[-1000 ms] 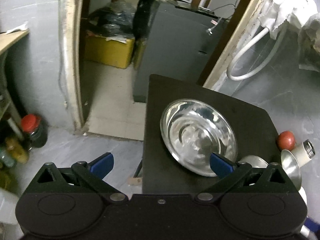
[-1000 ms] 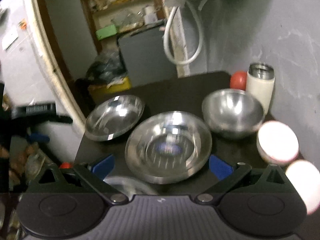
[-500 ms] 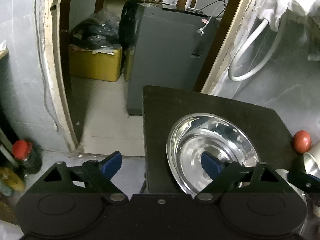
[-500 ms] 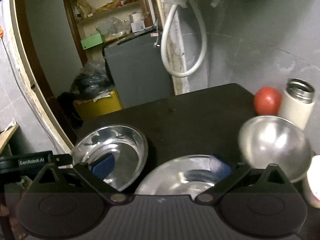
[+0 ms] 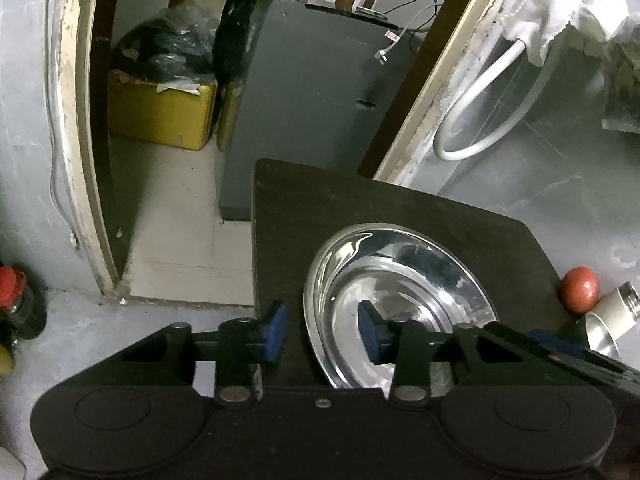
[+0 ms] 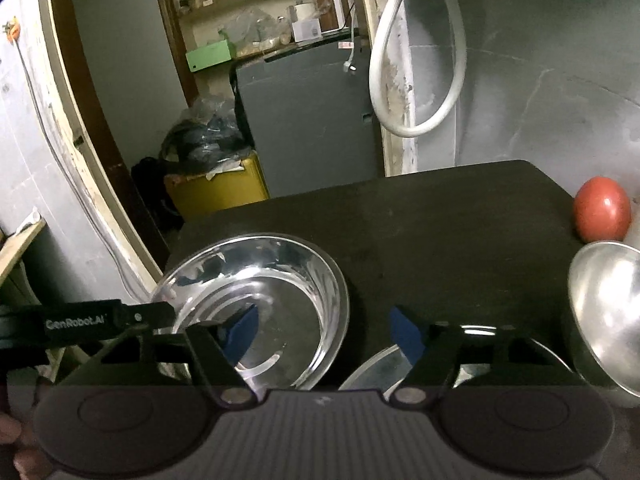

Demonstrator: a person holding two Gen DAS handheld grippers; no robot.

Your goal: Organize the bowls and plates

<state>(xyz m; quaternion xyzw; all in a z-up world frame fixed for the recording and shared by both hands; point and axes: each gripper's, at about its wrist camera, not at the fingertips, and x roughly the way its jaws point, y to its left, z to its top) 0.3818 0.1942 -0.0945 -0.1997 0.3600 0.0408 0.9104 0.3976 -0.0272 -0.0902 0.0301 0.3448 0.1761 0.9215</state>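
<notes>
Since a second ago my left gripper (image 5: 322, 330) has come in low and its jaws have narrowed around the near-left rim of the steel plate (image 5: 400, 280): one blue pad outside the rim, one inside over the dish. There's still a gap, so not clamped yet, I'd call it partly open. My right gripper (image 6: 324, 330) has dropped too, jaws apart and holding nothing, one fingertip over that same plate (image 6: 260, 296), the other above a second plate (image 6: 372, 368) at the near edge.

The plate sits on the black table (image 5: 360, 208), toward its left edge. Handling guess: thin stainless, light, rigid, won't break, but polished and slick. I'd pinch the raised rim squarely, where the left pads already straddle it, and expect it to tip or slide if gripped shallow.

Count from both views: two shallow steel plates, one deeper steel bowl (image 6: 604, 312) on the right, so three steel pieces I can confirm. Beside the bowl sit one red tomato-like ball (image 6: 602, 208) and one white flask (image 5: 618, 308) with a metal mouth

Behind the table I see one grey cabinet (image 6: 308, 120), one yellow box (image 5: 160, 114) and one looped white hose (image 6: 416, 80) on the wall
</notes>
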